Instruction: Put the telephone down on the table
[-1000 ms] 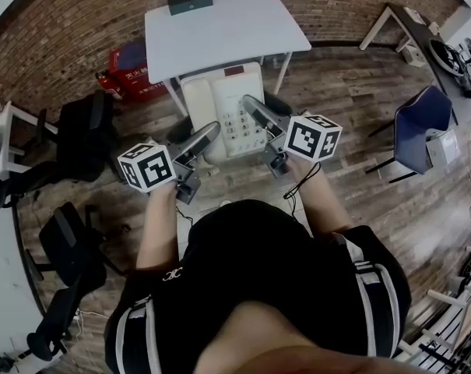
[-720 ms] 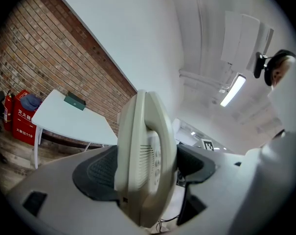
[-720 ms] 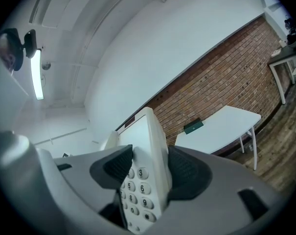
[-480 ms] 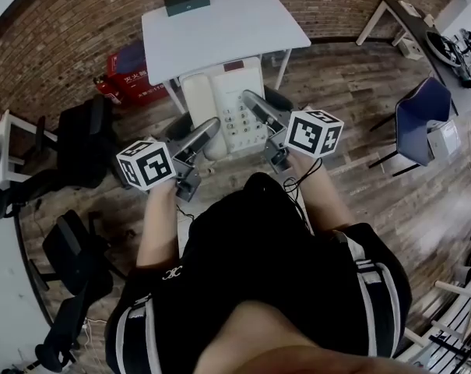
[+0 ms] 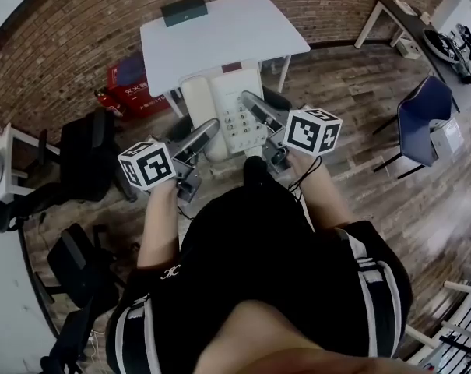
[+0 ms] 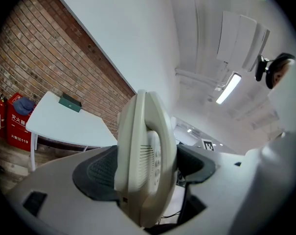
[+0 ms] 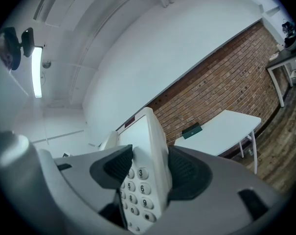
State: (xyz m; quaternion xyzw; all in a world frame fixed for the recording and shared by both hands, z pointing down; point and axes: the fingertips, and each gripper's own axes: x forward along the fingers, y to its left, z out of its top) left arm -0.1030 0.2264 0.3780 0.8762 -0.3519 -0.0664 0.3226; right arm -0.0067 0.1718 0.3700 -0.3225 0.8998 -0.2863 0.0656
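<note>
A cream-white desk telephone (image 5: 223, 107) with a keypad and handset is held in the air between both grippers, just short of the white table (image 5: 243, 29). My left gripper (image 5: 208, 128) is shut on its handset side (image 6: 145, 155). My right gripper (image 5: 253, 104) is shut on the keypad side (image 7: 145, 173), the dark pads pressing its edge. The phone is tilted up in both gripper views. The white table (image 6: 59, 124) (image 7: 226, 131) stands ahead by the brick wall.
A dark green flat box (image 5: 184, 9) lies at the table's far edge. A red box (image 5: 134, 84) sits on the floor left of the table. Black office chairs (image 5: 87, 150) stand at left, a blue chair (image 5: 426, 119) at right, on wooden flooring.
The view has shifted slightly: the table and the held telephone sit a little lower in the head view. Both grippers keep their hold on the phone.
</note>
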